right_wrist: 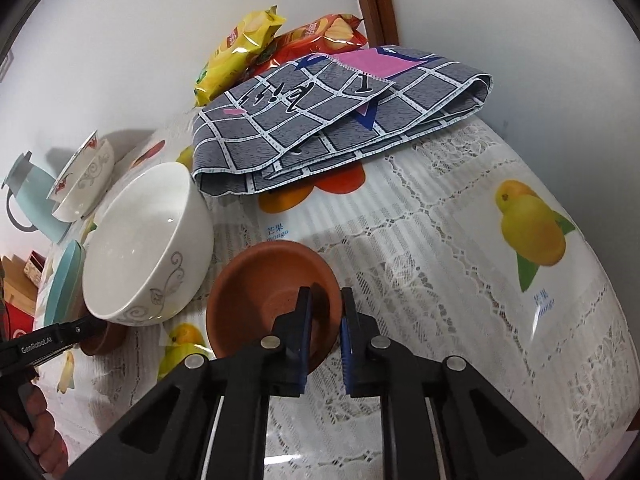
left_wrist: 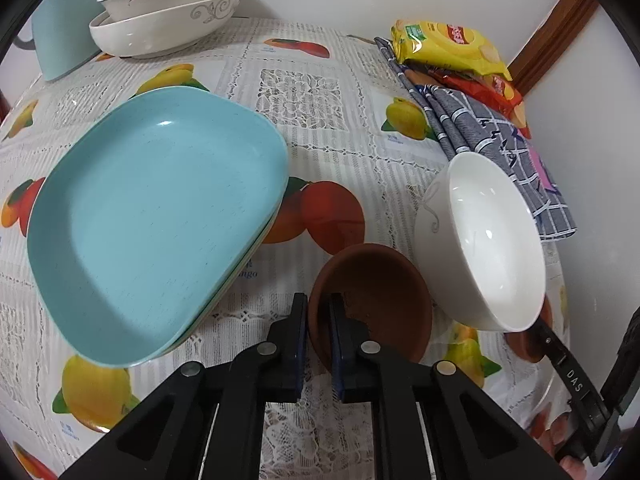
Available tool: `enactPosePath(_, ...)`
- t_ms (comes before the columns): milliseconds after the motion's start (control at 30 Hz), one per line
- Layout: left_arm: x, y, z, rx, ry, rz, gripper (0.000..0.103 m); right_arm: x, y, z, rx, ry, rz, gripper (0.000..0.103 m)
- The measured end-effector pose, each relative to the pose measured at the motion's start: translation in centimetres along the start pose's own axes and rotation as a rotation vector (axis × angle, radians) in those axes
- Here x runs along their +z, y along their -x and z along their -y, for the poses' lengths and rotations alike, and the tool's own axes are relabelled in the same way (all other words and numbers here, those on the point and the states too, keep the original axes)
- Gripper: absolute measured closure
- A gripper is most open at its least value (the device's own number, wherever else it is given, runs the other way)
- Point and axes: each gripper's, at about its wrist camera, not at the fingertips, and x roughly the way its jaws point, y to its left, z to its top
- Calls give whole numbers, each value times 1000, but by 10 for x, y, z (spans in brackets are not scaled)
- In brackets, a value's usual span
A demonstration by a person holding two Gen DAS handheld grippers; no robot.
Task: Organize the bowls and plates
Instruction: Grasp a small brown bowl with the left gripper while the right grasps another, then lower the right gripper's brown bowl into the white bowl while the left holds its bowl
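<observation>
Left gripper is clenched on the near rim of one terracotta dish, one jaw inside the dish and one outside. Over on the other side, the right gripper is grasping a second terracotta dish the same way, rim caught between the jaws. The white bowl sits tilted between the two dishes, mouth turned toward the left gripper. On the tabletop, the stacked blue plates lie just left of the left gripper's dish.
</observation>
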Motion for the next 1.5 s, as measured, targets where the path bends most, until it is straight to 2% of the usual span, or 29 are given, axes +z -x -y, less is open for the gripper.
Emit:
enactPosePath(733,-14,48,-5,-87,-44,46,93,-25,49,-18,21,7,29,92)
enactPosePath(1133,4,85,-2,-88,-88,111,93,-4,78,-32,36,1,81,92)
enactPosePath(1300,15,93,-6,-84,-96,133,93,10,83,-51,46,37,106,92)
enactPosePath(1500,32,99,-21,-67,-76,157,93,25,74,-77,48,86,95,92)
